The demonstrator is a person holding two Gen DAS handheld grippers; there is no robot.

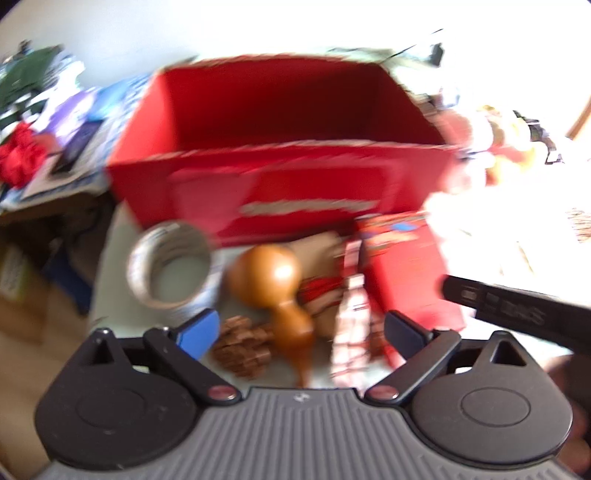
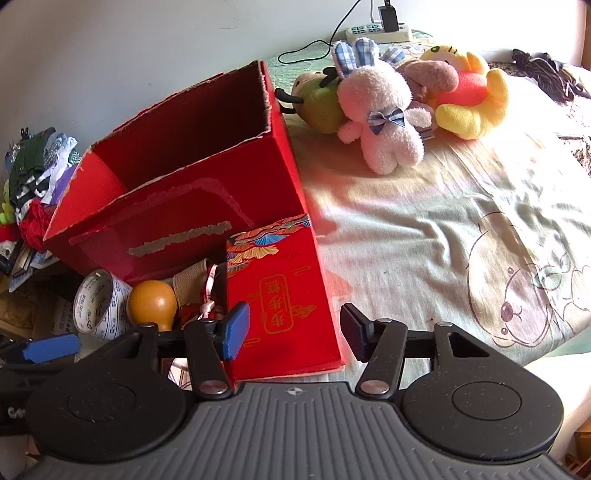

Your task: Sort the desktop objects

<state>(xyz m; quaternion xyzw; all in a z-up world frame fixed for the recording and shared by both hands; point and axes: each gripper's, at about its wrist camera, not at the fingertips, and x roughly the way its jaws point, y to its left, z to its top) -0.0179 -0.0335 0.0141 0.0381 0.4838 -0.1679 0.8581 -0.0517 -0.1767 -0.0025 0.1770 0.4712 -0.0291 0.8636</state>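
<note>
A big open red box (image 1: 280,147) (image 2: 184,177) stands on the bed, with nothing visible inside it. In front of it lie a tape roll (image 1: 170,266) (image 2: 98,302), an orange-brown wooden gourd (image 1: 273,284) (image 2: 151,301), a brown pine cone (image 1: 242,347), a checked red-and-white tassel (image 1: 351,317) and a flat red gift box (image 1: 410,273) (image 2: 280,302). My left gripper (image 1: 301,332) is open, its fingers straddling the gourd's neck and pine cone. My right gripper (image 2: 293,334) is open with its fingers on either side of the gift box's near end.
Plush toys (image 2: 384,114) lie behind the big box on a cartoon-print bedsheet (image 2: 461,229). A power strip (image 2: 380,33) sits by the wall. Clothes and clutter (image 2: 33,184) pile up at the left. The other gripper's dark body (image 1: 517,310) crosses the left wrist view's right side.
</note>
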